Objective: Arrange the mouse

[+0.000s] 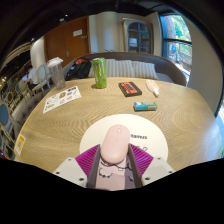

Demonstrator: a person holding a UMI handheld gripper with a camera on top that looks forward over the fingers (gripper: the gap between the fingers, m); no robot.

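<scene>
A pale pink mouse [115, 143] sits between my gripper's [114, 168] two fingers, its nose pointing away from me. Both magenta pads [89, 160] press against its sides, so the gripper is shut on it. The mouse is over the near part of a white round mouse pad [143, 128] that lies on the round wooden table [100, 112]. I cannot tell whether the mouse touches the pad or hangs just above it.
Beyond the pad on the table are a green tumbler [99, 72], a dark box with a red patch [129, 88], a white object [152, 87], a small teal item [146, 105] and a printed leaflet [62, 98]. A bench [140, 66] stands behind the table.
</scene>
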